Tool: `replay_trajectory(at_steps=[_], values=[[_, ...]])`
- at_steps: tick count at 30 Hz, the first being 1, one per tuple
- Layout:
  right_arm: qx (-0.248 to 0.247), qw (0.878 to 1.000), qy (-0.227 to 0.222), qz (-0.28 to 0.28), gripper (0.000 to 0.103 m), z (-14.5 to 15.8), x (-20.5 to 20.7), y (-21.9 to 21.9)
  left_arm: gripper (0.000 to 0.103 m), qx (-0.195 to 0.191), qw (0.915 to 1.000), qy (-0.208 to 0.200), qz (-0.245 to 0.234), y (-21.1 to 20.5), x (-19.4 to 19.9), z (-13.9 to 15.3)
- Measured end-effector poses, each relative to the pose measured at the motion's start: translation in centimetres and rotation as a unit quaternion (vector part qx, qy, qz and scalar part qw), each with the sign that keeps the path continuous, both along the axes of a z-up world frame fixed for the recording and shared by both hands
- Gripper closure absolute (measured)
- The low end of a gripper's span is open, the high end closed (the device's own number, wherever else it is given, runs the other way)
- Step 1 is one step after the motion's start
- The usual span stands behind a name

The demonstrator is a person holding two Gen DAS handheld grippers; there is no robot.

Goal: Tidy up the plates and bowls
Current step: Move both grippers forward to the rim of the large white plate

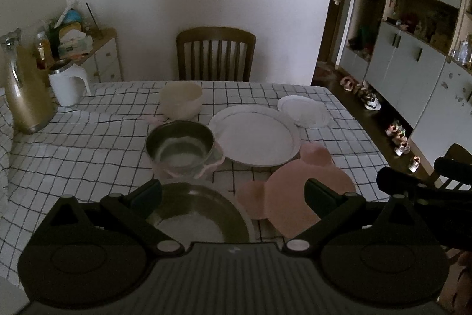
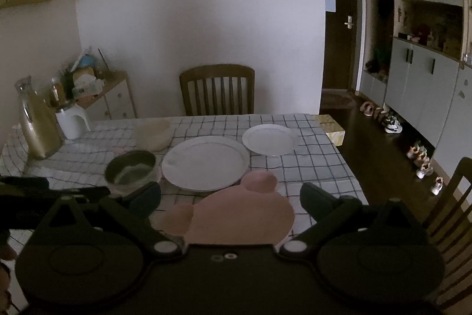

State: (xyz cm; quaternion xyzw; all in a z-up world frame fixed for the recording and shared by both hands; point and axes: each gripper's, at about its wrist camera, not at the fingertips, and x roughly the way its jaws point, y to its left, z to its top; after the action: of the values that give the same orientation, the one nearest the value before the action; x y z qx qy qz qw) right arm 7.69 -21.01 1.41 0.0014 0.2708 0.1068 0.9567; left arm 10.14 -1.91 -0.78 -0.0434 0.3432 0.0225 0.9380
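On the checked tablecloth [image 1: 88, 143] lie a large white plate [image 1: 253, 135], a small white plate [image 1: 302, 110], a cream bowl [image 1: 180, 100], a steel bowl in a pink holder [image 1: 180, 145], a shallow steel dish [image 1: 200, 214] and a pink bear-shaped plate [image 1: 295, 197]. My left gripper [image 1: 233, 194] is open above the near table edge, its fingers straddling the steel dish and the pink plate without touching. My right gripper [image 2: 230, 198] is open over the pink bear-shaped plate [image 2: 236, 214], with the large white plate [image 2: 205, 161] and small white plate [image 2: 270, 139] beyond.
A gold thermos [image 1: 25, 90] and a white kettle [image 1: 66, 84] stand at the far left of the table. A wooden chair [image 1: 215, 53] faces the far edge, another chair [image 2: 454, 214] is at the right. A yellow box [image 2: 330, 127] sits on the far right corner.
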Motion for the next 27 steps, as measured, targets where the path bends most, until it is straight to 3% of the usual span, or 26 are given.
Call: replay_trajectory(at_steps=[7, 17, 24, 27], values=[[-0.020, 0.999, 0.031, 0.020, 0.004, -0.9, 5.8, -0.7, 0.000, -0.019, 0.9996, 0.021, -0.002, 0.6, 6.5, -0.3], [-0.031, 0.993, 0.104, 0.048, 0.011, -2.0, 17.3, -1.2, 0.001, 0.010, 0.9967, 0.081, -0.001, 1.5, 18.5, -1.5], [-0.040, 0.983, 0.168, 0.062, 0.020, -4.4, 24.5, -0.4, 0.009, 0.011, 0.9899, 0.140, 0.016, 3.4, 25.8, -4.5], [-0.038, 0.977, 0.200, 0.066, 0.027, -5.7, 27.0, 0.1, 0.024, 0.012, 0.9854, 0.169, 0.018, 3.7, 28.3, -5.9]])
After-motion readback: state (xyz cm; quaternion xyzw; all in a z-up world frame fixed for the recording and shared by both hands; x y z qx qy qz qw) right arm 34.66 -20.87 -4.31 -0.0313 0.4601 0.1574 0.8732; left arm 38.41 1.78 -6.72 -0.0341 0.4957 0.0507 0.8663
